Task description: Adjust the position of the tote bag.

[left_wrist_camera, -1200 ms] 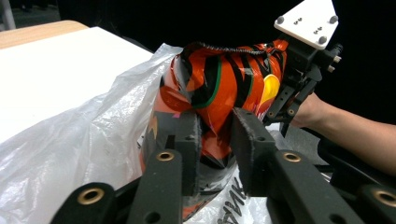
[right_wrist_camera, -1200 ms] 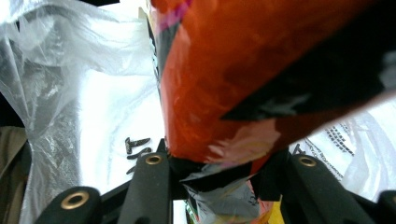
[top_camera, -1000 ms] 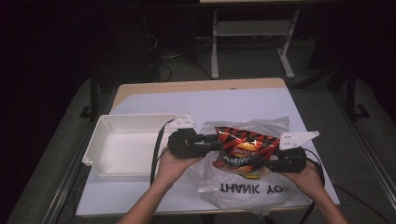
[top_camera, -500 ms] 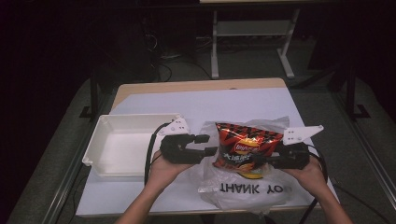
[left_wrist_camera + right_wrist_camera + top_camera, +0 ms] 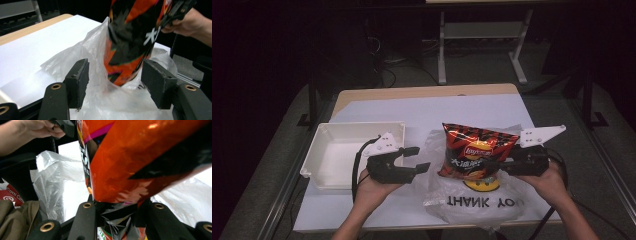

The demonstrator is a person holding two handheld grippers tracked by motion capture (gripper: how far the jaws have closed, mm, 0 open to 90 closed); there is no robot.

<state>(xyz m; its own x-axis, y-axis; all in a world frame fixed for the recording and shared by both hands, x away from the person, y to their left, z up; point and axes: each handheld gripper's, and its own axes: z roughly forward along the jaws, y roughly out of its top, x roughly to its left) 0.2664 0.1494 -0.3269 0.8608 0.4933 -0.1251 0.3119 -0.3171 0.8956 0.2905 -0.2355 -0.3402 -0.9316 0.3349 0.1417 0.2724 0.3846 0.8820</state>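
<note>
- Since the earlier frames the left tool (image 5: 412, 159) has let go of the chip bag (image 5: 477, 156) and drawn off to the left, toward the white tray (image 5: 329, 150), its jaws having just been opening with nothing between them now.
- Red, orange and black, the chip bag stands upright near the middle of the table (image 5: 422, 107), its lower end down in the mouth of a clear plastic bag (image 5: 472, 207) and its top edge well above the crumpled film.
- In the right gripper view the right tool (image 5: 117, 218) pinches a crinkled edge of the chip bag (image 5: 140, 165) between its jaws; from above, the same tool (image 5: 502, 166) meets the packet at its right side.
- In the left gripper view the left tool (image 5: 115, 86) has its pads (image 5: 81, 77) spread wide, just short of the chip bag (image 5: 130, 42) and the plastic bag (image 5: 82, 57), touching neither.
- Under and around the packet, the plastic bag lies flat on the white sheet, with "THANK YOU" printed on it and a yellow mark just below the packet.
- Left of the left tool, the white tray sits on the table, apart from both bags.
- Both forearms come in from the near edge of the table.
</note>
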